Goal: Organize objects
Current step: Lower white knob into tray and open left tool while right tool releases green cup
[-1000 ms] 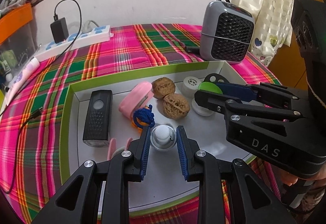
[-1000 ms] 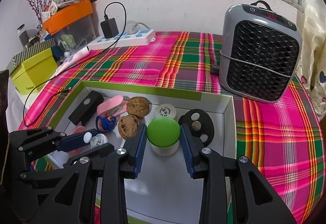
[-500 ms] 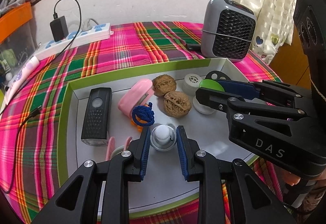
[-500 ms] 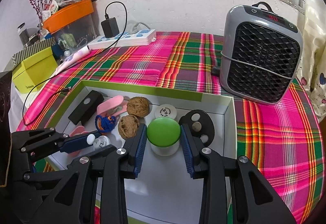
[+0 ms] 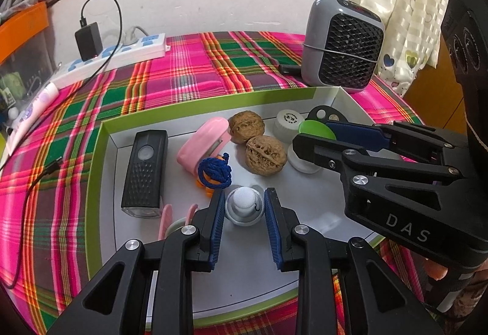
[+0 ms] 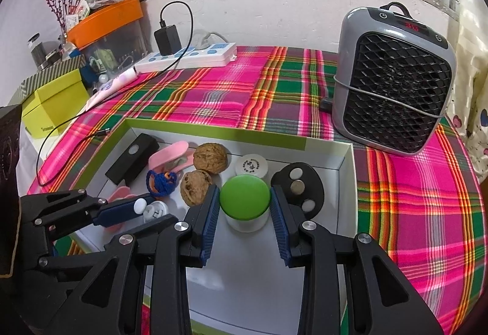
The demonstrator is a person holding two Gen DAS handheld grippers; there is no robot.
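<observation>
A shallow white tray (image 5: pixel 170 109) with a green rim rests on a pink-and-green plaid cloth (image 5: pixel 189 73) and holds all the small objects. From left to right in the left wrist view: a black bike light (image 5: pixel 144 169) lies lengthwise near the left wall; a pink clip (image 5: pixel 203 146) leans beside it, with a knot of blue cord (image 5: pixel 213 173) just in front; two walnuts (image 5: pixel 254 140) sit side by side at centre; a white cap (image 5: pixel 288 121) and a black disc (image 5: pixel 323 114) lie towards the far right corner. The left gripper (image 5: pixel 244 201) has its blue pads closed against the sides of a small white knob (image 5: pixel 244 204) standing on the tray floor. In the right wrist view, the right gripper (image 6: pixel 245 201) clamps a jar with a green lid (image 6: pixel 245 201), the pads pressing on either side of the lid; the jar stands between the nearer walnut and the black disc. Behind the tray, a white power strip (image 6: pixel 189 56) lies at the left and a grey fan heater (image 6: pixel 393 91) stands at the right.
</observation>
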